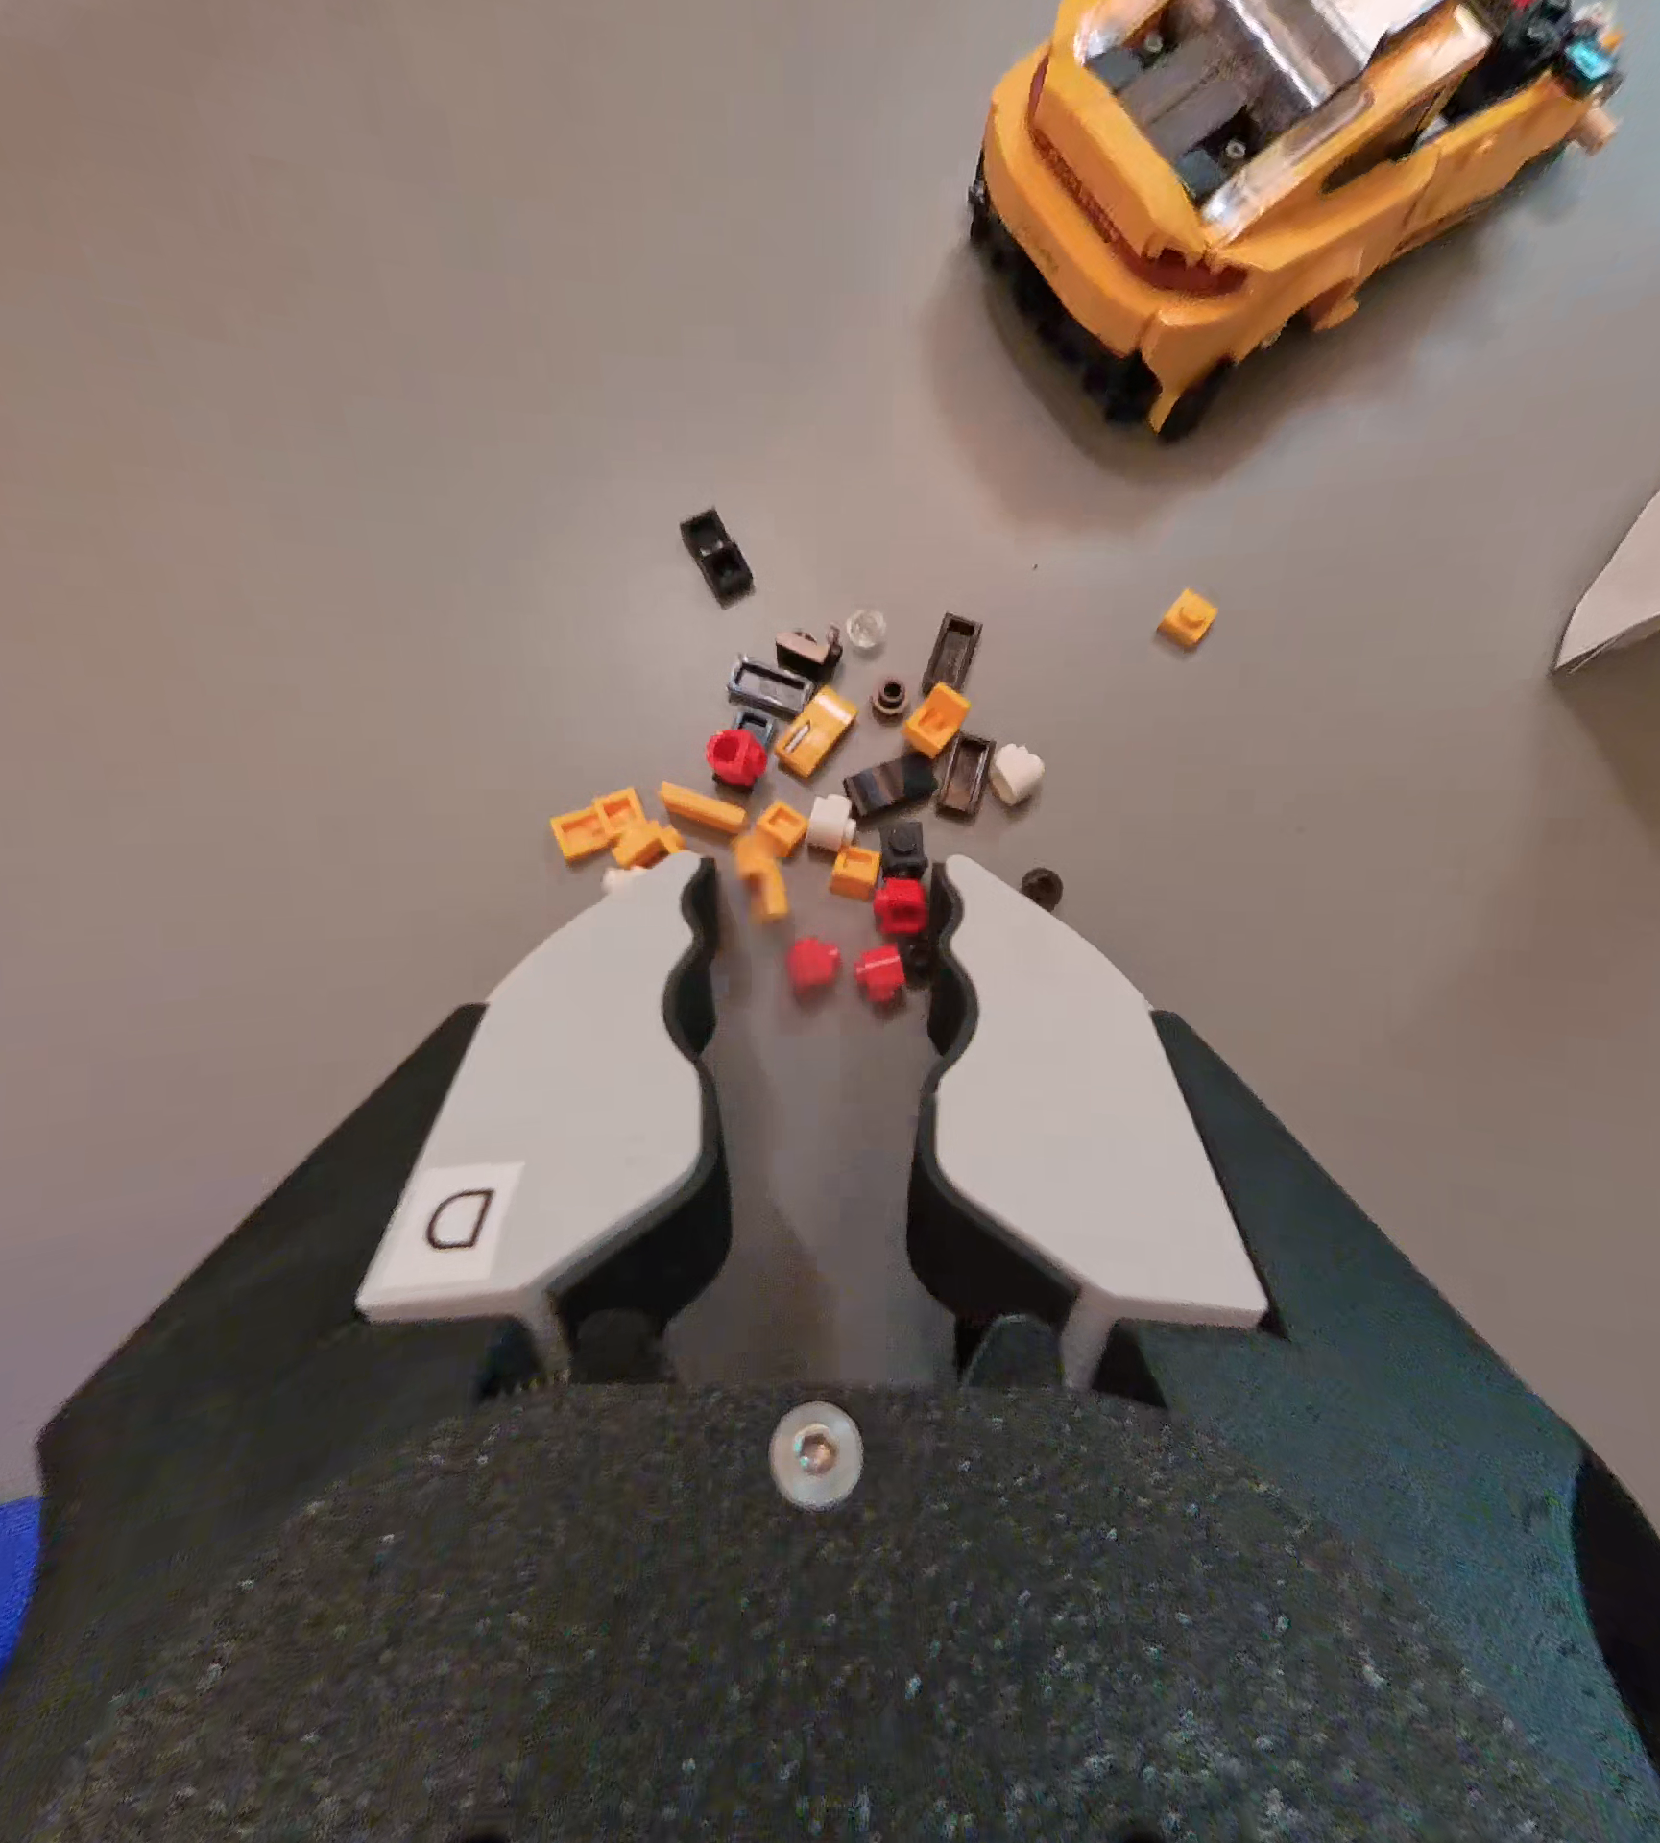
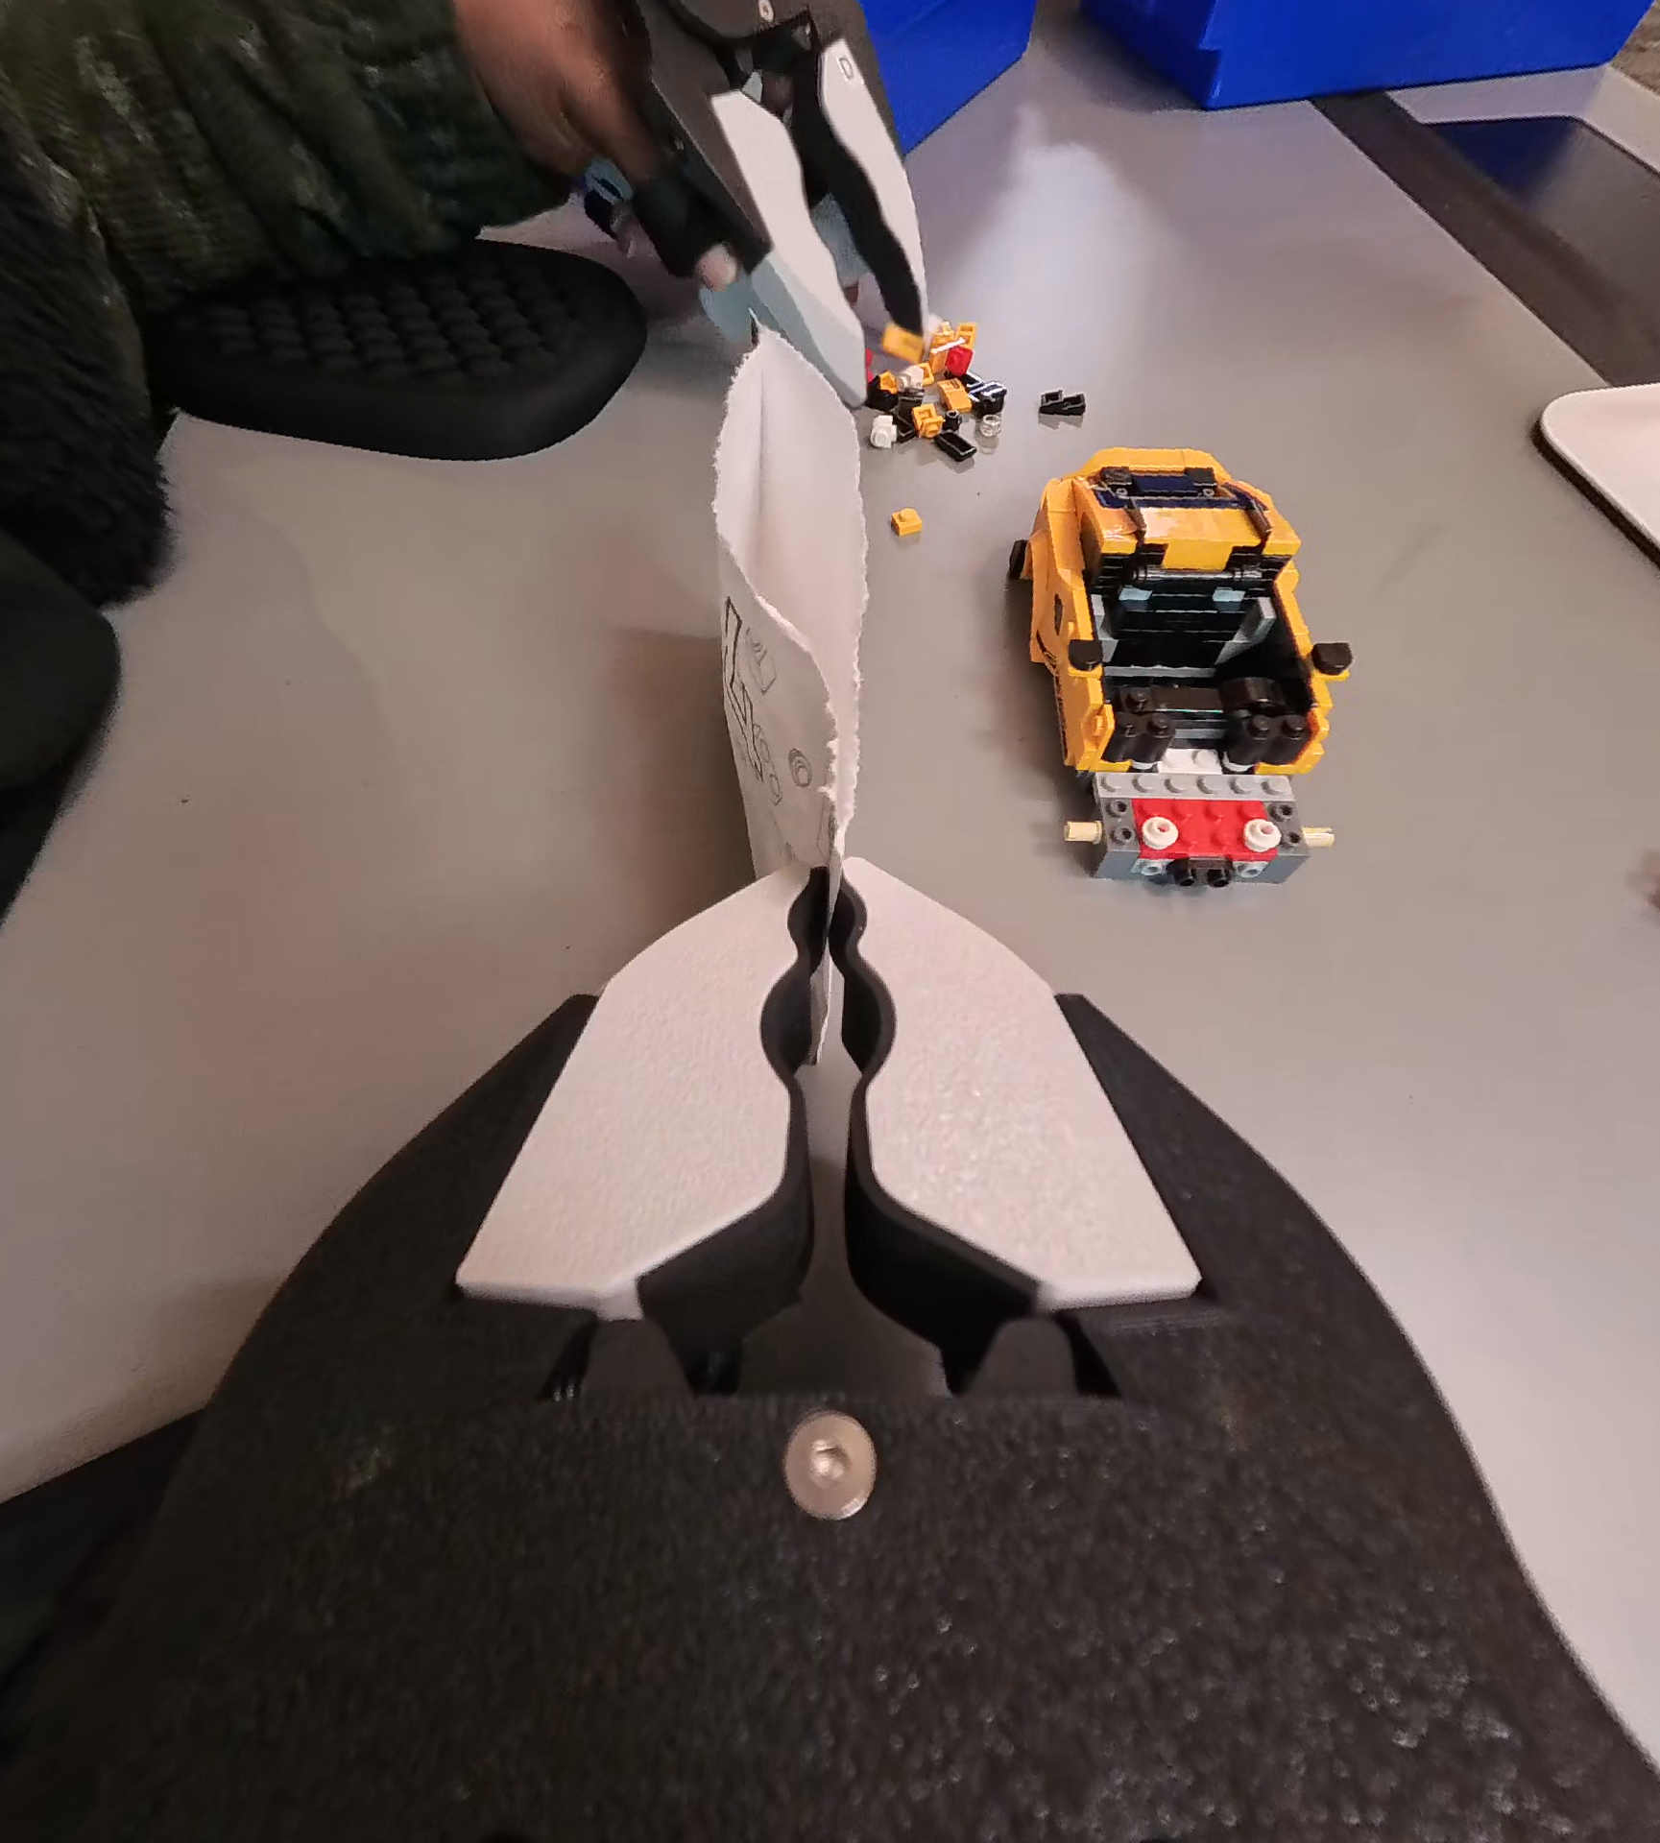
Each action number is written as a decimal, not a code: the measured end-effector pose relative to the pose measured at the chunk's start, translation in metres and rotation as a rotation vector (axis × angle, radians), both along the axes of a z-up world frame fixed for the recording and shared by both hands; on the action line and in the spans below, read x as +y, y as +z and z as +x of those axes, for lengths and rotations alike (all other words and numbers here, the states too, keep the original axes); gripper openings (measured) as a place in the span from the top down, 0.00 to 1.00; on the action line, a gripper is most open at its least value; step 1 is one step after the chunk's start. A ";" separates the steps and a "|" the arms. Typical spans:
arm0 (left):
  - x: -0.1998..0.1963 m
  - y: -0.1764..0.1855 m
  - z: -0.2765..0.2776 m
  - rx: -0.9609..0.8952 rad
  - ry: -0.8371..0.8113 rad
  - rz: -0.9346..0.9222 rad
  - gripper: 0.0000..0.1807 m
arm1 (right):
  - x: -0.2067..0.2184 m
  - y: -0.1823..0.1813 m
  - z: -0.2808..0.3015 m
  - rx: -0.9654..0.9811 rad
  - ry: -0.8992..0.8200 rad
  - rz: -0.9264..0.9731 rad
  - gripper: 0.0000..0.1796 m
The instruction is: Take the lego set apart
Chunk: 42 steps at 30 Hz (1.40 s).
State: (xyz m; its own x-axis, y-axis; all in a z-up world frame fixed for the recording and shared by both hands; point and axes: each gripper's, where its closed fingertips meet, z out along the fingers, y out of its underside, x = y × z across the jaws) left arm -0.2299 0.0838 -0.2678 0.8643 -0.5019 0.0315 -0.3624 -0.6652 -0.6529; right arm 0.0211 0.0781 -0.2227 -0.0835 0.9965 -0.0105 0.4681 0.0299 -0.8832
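The yellow lego car [image 2: 1180, 648] is sitting on the grey bench [image 2: 407, 798], ahead and to the right of the right claw [image 2: 831, 878] and well apart from it; in the left wrist view the car [image 1: 1284, 189] is lying far ahead and to the right of the left claw [image 1: 821, 878]. The left claw is hanging spread over a heap of loose bricks [image 1: 836, 788], its tips just above the nearest red and orange ones, holding nothing. The right claw is pressing together on a torn white paper bag [image 2: 786, 598], thin, creased and ragged-edged, which is standing up from its tips. The car is blocky and glossy, roof off, showing black studded insides and a red and grey plate at the near end. The bricks are small, hard, mostly orange, black, red and white. The smooth bench is looking matte.
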 end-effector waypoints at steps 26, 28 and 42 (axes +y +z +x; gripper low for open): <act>-0.044 0.092 -0.113 0.086 0.380 0.290 0.95 | -0.002 0.000 0.002 0.019 0.009 -0.004 1.00; -0.055 0.083 -0.139 0.097 0.454 0.244 0.95 | -0.002 0.000 0.002 0.020 0.011 -0.007 1.00; -0.041 0.079 -0.089 0.095 0.289 0.277 0.88 | -0.001 0.000 0.002 0.019 0.002 -0.001 1.00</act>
